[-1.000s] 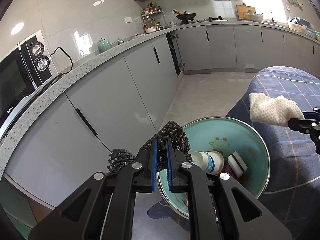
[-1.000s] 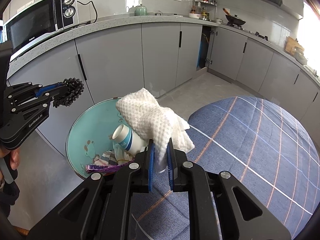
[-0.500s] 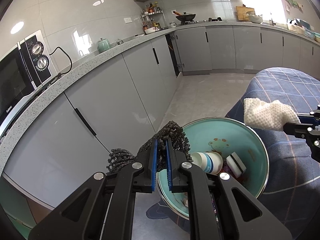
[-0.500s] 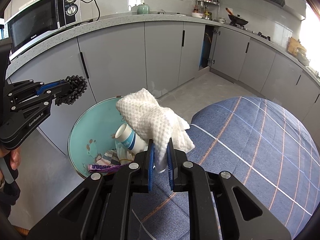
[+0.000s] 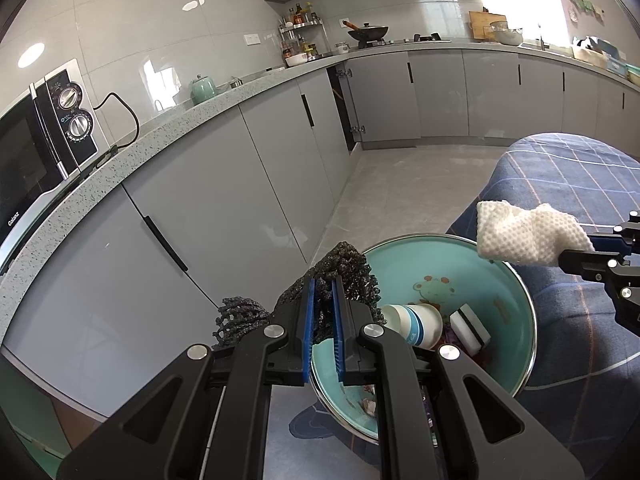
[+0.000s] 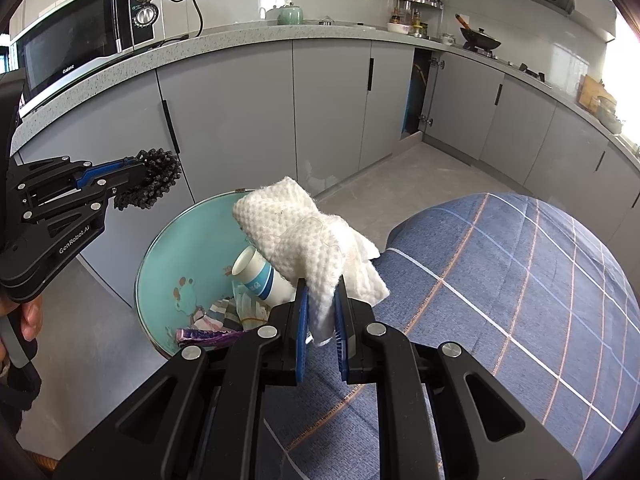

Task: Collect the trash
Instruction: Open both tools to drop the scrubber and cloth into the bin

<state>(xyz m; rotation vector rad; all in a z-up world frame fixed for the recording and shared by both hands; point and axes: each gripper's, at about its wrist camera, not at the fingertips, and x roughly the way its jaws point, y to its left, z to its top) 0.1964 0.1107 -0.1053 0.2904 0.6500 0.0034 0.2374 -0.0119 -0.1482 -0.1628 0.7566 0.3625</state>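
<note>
A black bumpy scrubber point(image 5: 344, 276) is being pinched by the left gripper point(image 5: 324, 280) – it is being held up just beside the near rim of the teal trash bowl point(image 5: 516, 292). Inside the bowl, a paper cup point(image 5: 412, 324) and a small sponge point(image 5: 470, 328) are being kept. At the right, a white crumpled cloth point(image 6: 308, 248) is being squeezed by the right gripper point(image 6: 320, 300) – above the bowl's edge, next to the blue checked tablecloth point(image 6: 520, 300).

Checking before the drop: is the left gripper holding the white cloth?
No, the left gripper is shut on the black mesh scrubber; the white cloth is in the right gripper.
</note>
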